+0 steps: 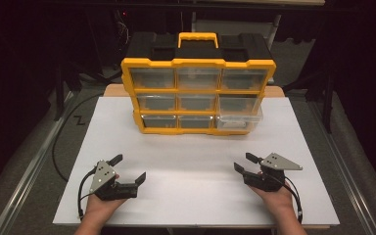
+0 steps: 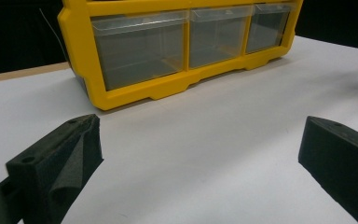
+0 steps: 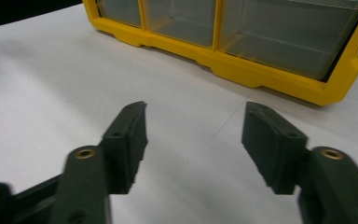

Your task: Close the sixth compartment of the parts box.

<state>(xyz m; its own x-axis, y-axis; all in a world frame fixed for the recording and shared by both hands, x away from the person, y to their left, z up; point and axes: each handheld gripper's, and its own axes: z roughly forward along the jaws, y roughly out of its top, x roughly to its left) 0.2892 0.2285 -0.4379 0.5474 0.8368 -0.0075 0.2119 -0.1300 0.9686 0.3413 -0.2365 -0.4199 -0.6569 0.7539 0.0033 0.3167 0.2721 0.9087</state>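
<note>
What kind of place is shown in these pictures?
Probably a lab or studio set up for recording handling work. A white board lies on a table in a dark room, with cables on the floor. A yellow drawer organizer stands on the board, and a person's hands hold two grippers.

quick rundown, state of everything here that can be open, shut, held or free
yellow drawer organizer: upright on the white board, untouched
bottom right drawer: pulled partway out
other eight drawers: pushed in
carry handle: free, nobody holding it
left gripper: jaws wide open, empty, in a hand low over the white board
right gripper: jaws partly open, empty, in a hand low over the board
</note>
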